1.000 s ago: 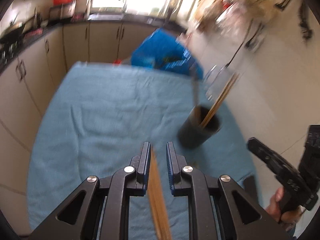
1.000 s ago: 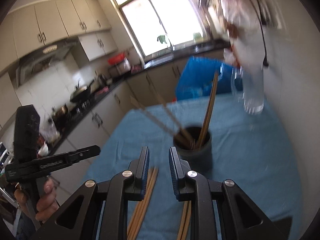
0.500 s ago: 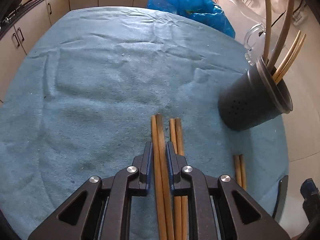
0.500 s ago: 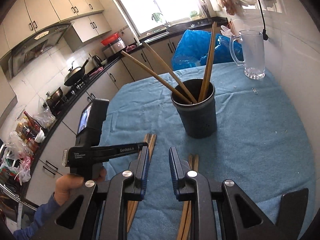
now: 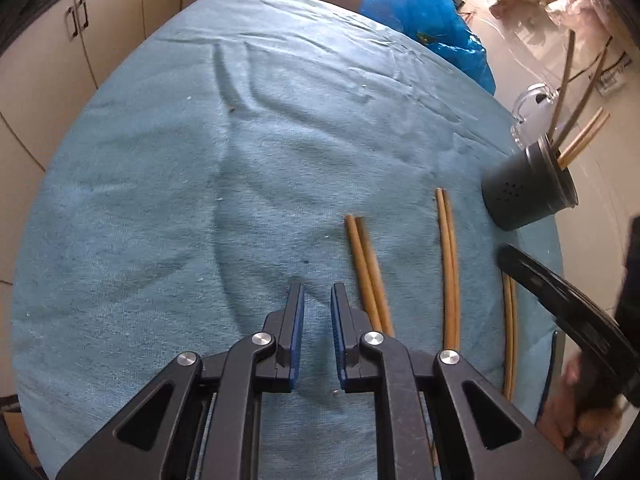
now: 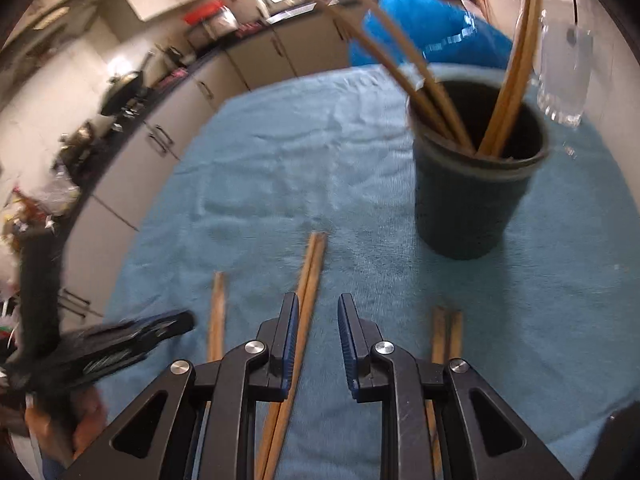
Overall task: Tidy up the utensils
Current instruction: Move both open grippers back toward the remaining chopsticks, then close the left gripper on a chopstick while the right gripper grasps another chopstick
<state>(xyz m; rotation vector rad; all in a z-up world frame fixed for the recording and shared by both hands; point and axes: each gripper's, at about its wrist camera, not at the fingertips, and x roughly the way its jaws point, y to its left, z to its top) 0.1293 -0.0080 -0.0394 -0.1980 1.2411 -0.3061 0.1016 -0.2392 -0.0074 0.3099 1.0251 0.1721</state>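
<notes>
Half a second back the left gripper [image 5: 317, 300] had a pair of brown wooden chopsticks running up between its jaws; now it has slid off to the left, and that pair [image 5: 366, 276] lies free on the blue towel-covered surface [image 5: 168, 184] just to the right of the jaws. The jaws stand spread with only cloth between them. The right gripper [image 6: 318, 320] has meanwhile come in closer and lower, so the dark round plastic utensil holder [image 6: 472, 204] looms larger ahead of it. Its jaws are spread too, holding nothing, though a pair of chopsticks [image 6: 308, 280] runs up alongside the inner face of the left-hand jaw.

My guess is that the left hand has given up or set down its pair, so nothing has gone into the holder at this moment and the right hand looks better placed for the next pick.

Three pairs of chopsticks lie flat on the towel in the left wrist view, roughly parallel and apart from one another: the darker blurred pair, a paler, longer pair [image 5: 448, 264] to its right, and a third pair [image 5: 510, 320] near the surface's edge, partly hidden by the other gripper. The holder [image 5: 528, 192] stands upright beyond them, near the far right corner, already carrying several slanting chopsticks. A clear glass mug [image 6: 564, 76] stands just behind it.
</notes>
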